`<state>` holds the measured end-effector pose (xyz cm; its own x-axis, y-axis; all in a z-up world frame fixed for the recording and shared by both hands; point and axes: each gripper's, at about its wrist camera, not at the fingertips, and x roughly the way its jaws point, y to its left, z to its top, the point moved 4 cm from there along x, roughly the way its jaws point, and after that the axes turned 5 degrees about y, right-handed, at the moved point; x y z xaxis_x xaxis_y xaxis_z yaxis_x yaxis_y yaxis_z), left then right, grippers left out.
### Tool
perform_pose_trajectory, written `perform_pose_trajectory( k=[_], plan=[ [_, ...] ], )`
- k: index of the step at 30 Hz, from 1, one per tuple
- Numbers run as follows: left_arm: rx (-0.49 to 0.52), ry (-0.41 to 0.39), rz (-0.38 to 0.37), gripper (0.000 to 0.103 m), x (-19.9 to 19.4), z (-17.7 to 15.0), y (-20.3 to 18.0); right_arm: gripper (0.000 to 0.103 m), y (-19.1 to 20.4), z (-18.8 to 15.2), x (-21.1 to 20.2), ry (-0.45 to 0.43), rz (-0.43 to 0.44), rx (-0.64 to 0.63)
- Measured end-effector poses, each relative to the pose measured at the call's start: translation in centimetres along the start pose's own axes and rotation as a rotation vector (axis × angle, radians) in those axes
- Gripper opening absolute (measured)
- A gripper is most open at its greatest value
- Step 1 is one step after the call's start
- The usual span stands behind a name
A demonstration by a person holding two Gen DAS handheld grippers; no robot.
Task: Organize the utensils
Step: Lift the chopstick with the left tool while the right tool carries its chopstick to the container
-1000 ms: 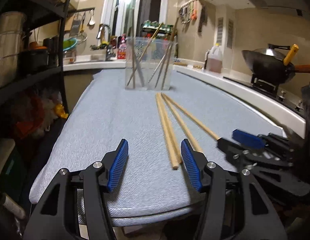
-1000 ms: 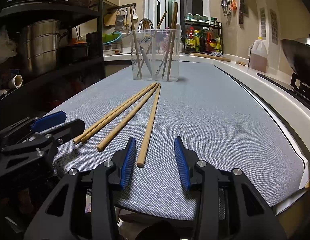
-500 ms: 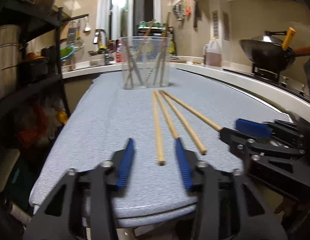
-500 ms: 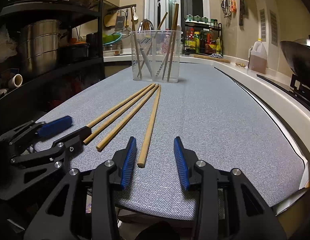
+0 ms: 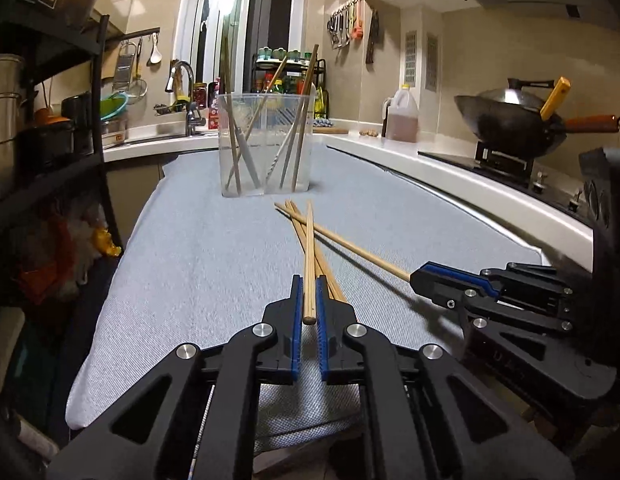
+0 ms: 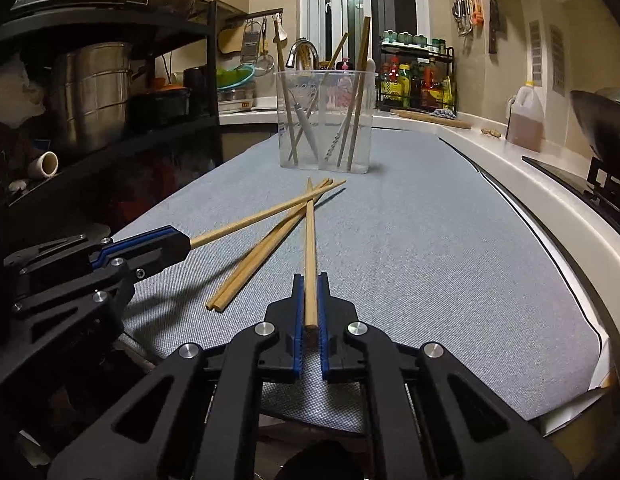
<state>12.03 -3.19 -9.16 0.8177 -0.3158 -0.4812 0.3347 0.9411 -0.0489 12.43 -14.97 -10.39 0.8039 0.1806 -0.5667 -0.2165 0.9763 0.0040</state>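
My left gripper (image 5: 308, 280) is closing, its blue pads pressing on the near end of a wooden chopstick (image 5: 308, 240) that points toward the clear container (image 5: 266, 148). My right gripper (image 6: 310, 278) is closing likewise, pads pressed on another chopstick (image 6: 310, 240). Each view shows the other gripper from the side: the right gripper (image 5: 419, 278) and the left gripper (image 6: 182, 242), each with its stick. A loose pair of chopsticks (image 6: 250, 268) lies on the grey cloth (image 6: 409, 260) beneath the crossed sticks. The container holds several upright utensils.
A black shelf rack with steel pots (image 6: 90, 92) stands along the left. A white counter edge (image 5: 469, 196) runs along the right, with a wok (image 5: 505, 120) on a stove and an oil jug (image 5: 401, 116). A sink tap (image 5: 182, 76) is behind the container.
Both grippers have gone from open to shut, each on a chopstick. The left one has lifted its stick's near end and swung it across the others, so the sticks now cross.
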Motion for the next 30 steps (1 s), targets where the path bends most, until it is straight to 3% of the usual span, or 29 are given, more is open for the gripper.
perform_pose_trajectory(
  k=[11, 30],
  plan=[
    [-0.026, -0.046, 0.038, 0.006, -2.4, 2.6, 1.0, 0.007, -1.2, 1.0, -1.5, 0.003, -0.043, 0.023],
    [0.037, -0.205, 0.043, 0.006, -5.7, 10.5, 1.7, 0.007, -2.1, 8.3, -4.8, -0.147, -0.068, -0.014]
  ],
)
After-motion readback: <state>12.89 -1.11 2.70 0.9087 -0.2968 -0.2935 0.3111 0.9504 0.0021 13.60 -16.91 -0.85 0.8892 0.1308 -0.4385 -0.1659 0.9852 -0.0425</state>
